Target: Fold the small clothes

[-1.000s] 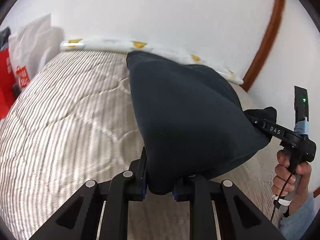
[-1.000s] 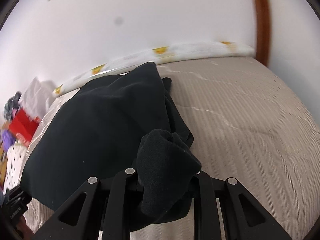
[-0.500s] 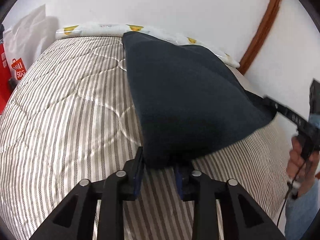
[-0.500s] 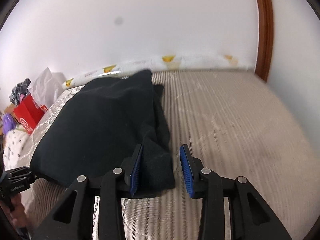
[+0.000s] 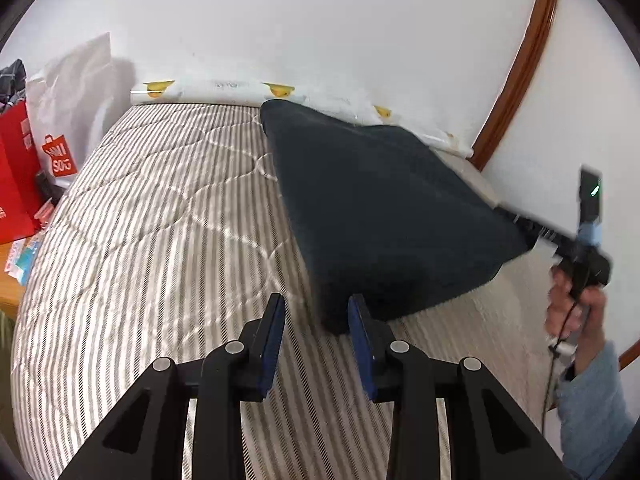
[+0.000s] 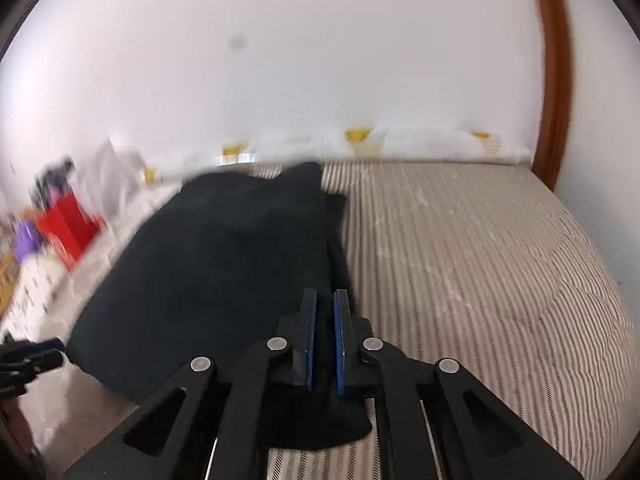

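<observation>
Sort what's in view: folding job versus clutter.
Job: dark garment; striped bed; left gripper, open; right gripper, shut.
Clutter: red shopping bag; white bag; patterned roll along the wall.

Bed: a striped quilted mattress (image 5: 160,240) filled the middle of both views.
Far edge: a white roll with yellow marks (image 5: 224,90) lay along the wall.
Left edge: a red bag (image 5: 16,184) and a white bag (image 5: 76,92) stood.
Upper right: brown wooden trim (image 5: 520,60) curved.
</observation>
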Available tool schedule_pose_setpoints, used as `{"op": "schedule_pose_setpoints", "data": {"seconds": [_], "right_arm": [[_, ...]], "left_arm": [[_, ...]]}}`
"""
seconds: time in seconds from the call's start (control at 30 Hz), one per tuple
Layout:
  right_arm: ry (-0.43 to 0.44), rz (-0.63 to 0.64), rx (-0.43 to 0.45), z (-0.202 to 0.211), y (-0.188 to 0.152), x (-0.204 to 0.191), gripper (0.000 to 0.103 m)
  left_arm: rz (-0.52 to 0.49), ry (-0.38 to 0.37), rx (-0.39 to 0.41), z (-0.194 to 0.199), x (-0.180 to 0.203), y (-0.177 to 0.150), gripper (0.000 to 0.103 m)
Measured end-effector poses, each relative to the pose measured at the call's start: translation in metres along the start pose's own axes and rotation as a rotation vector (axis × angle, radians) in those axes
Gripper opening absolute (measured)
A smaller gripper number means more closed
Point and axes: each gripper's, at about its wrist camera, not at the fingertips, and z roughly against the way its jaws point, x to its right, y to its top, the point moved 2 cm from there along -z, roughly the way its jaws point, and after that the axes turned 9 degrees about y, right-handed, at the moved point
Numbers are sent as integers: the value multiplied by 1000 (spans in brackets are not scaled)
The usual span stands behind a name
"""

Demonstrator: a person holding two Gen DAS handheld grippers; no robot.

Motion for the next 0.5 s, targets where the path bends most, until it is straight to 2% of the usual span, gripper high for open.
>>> {"op": "schedule_pose_setpoints", "data": {"seconds": [0.1, 0.23, 0.3, 0.33, 0.5], "right_arm": [[-68, 20, -77, -19, -11, 2, 6], [-120, 48, 24, 3, -5, -15, 8], [-88, 60, 70, 12, -4, -25, 8], [-75, 79, 64, 11, -5, -30, 8], [-162, 103, -74, -20, -31, -16, 4]], "left_arm": [[-13, 4, -9, -10, 9, 15, 31], [-51, 33, -7, -19, 23, 30, 31], [-64, 63, -16, -26, 25, 34, 32], [-69, 80, -27, -32, 26, 33, 33], [-89, 82, -63, -48, 25, 19, 37]]}}
